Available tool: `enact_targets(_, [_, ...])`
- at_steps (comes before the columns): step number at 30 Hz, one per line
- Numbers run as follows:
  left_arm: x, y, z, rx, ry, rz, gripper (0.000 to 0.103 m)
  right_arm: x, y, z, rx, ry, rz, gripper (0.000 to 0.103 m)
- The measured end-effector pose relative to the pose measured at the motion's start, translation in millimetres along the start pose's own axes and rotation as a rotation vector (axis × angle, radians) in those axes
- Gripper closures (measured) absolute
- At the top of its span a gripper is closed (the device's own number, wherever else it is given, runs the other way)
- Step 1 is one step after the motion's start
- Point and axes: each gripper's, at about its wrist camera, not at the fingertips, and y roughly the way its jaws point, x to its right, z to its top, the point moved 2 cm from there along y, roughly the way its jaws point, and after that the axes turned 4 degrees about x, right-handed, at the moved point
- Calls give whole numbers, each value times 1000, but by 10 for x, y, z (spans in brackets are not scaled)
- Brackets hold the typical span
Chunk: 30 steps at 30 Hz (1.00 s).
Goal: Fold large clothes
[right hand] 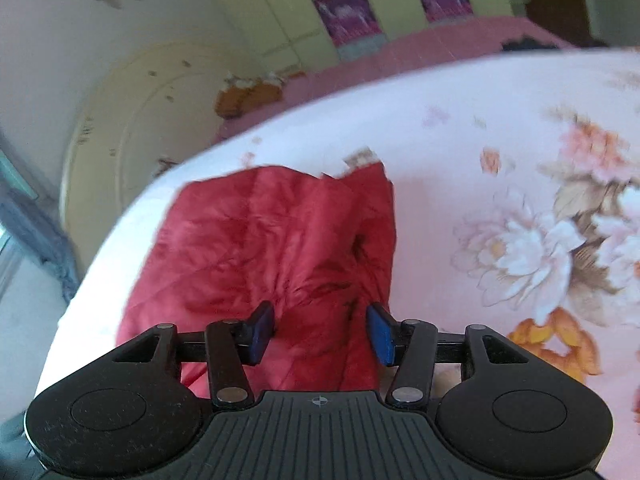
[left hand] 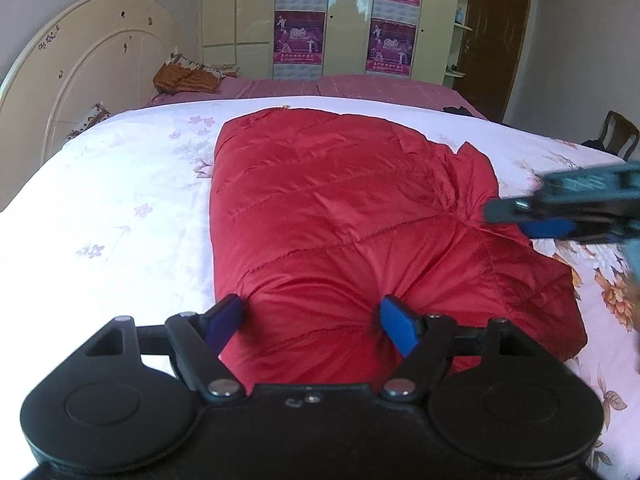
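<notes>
Left tool (left hand: 312, 326), angled down at lower centre, pinches the red padded garment (left hand: 340, 216) bunched on the bed (left hand: 120, 208); right tool (right hand: 320, 334) likewise pinches it.

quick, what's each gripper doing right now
left gripper: closed on a puffed fold of the red padded garment.
right gripper: closed on a bunched fold of the same garment.

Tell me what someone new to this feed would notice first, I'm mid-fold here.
The red quilted garment jumps out first, lying partly folded in the middle of the white floral bedspread. Next, the left gripper at its near edge, the puffy fabric bunched between its blue pads, and the right gripper reaching in from the right to the garment's side. Behind the bed, purple posters stand out on the pale wardrobe doors.
</notes>
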Motion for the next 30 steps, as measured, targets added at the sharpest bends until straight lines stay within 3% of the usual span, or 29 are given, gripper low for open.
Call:
enact_targets(5, [28,11,-7,-1,-6,11,28,-82,-244,-320,-39,-63,-15,51])
enact_targets(11, [51,74,-71,-7,5,23,26,60,-35,-696,-113,-68,-66,51])
enact_targets(19, [100,74,-10,-36,-12,92,19,28,41,-715,-100,-135,-88,50])
enact_targets(21, [165,32,29,-43,-14,124,9,20,12,-690,-117,-134,-89,50])
enact_targets(22, [180,3,42,-48,-17,138,7,18,-9,-669,-124,-129,-91,48])
enact_targets(26, [255,-240,65,-49,-56,190,0,21,-298,-566,-82,-78,-100,27])
enact_targets(30, [404,-604,25,-59,-92,222,0,0,-726,-617,-51,-66,-56,25])
